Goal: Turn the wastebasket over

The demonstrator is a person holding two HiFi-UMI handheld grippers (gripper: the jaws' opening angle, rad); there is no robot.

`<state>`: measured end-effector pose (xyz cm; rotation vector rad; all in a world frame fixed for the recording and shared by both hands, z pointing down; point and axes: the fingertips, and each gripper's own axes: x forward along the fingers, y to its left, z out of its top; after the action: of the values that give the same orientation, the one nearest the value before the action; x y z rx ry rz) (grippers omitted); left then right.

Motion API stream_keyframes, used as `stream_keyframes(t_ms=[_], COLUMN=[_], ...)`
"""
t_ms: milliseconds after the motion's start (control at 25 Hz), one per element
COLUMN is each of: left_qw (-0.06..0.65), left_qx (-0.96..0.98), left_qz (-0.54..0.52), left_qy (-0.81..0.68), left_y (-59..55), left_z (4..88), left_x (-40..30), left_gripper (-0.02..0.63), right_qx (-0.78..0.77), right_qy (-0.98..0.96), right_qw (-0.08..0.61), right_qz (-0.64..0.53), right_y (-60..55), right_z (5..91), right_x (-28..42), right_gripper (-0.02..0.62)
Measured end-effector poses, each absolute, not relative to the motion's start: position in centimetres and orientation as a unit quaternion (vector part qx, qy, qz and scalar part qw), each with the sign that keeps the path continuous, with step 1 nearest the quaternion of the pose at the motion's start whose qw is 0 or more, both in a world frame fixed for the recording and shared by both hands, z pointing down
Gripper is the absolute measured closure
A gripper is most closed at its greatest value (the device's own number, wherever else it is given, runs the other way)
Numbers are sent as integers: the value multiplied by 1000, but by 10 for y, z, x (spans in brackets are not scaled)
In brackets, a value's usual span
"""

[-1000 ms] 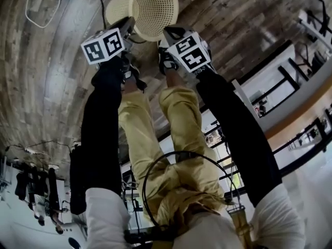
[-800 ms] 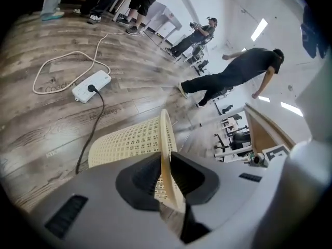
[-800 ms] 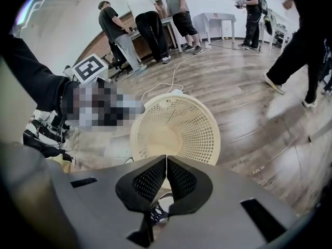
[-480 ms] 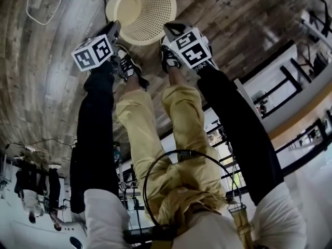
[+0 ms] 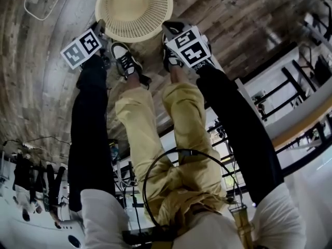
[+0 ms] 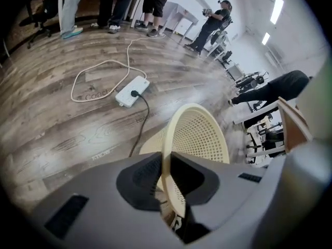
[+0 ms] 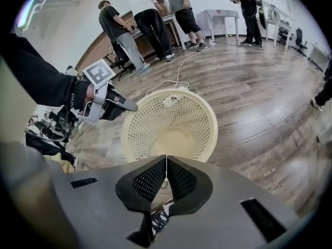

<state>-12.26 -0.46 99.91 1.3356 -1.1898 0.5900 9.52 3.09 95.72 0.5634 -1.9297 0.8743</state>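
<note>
The cream mesh wastebasket (image 5: 134, 9) stands on the wood floor with its opening facing up at me. My left gripper (image 5: 98, 29) is shut on its left rim. In the left gripper view the rim (image 6: 167, 154) runs edge-on between the pads (image 6: 142, 175). From the right gripper view I look into the basket (image 7: 171, 126) and see the left gripper (image 7: 122, 104) on its rim. My right gripper (image 5: 167, 27) is shut with nothing between its pads. Its tips (image 7: 166, 162) sit at the basket's near rim; contact cannot be told.
A white power strip (image 6: 132, 91) with a looped cable (image 5: 33, 9) lies on the floor beyond the basket. My two shoes (image 5: 124, 58) stand just short of it. Several people (image 7: 150, 19) stand near tables at the far end, and shelving (image 5: 270, 87) is at my right.
The basket has swung from tilted on its side to mouth-up. The left gripper moved left and away with the rim in its jaws. The right gripper hardly moved.
</note>
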Motion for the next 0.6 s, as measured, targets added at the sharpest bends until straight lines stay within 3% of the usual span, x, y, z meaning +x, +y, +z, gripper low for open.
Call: stream_keyframes(t_ms=[480, 600], left_qw=[601, 600], left_qx=[536, 525], left_qz=[348, 380], left_qy=[-479, -470], left_y=[41, 47], left_z=[1034, 1033], left_x=[-118, -124], left_gripper=[551, 473], right_qx=[227, 223], right_qy=[-782, -785], right_qw=[463, 463], right_qz=[350, 346], right_y=[17, 15], right_z=[960, 953], right_x=[92, 84], right_gripper=[572, 572])
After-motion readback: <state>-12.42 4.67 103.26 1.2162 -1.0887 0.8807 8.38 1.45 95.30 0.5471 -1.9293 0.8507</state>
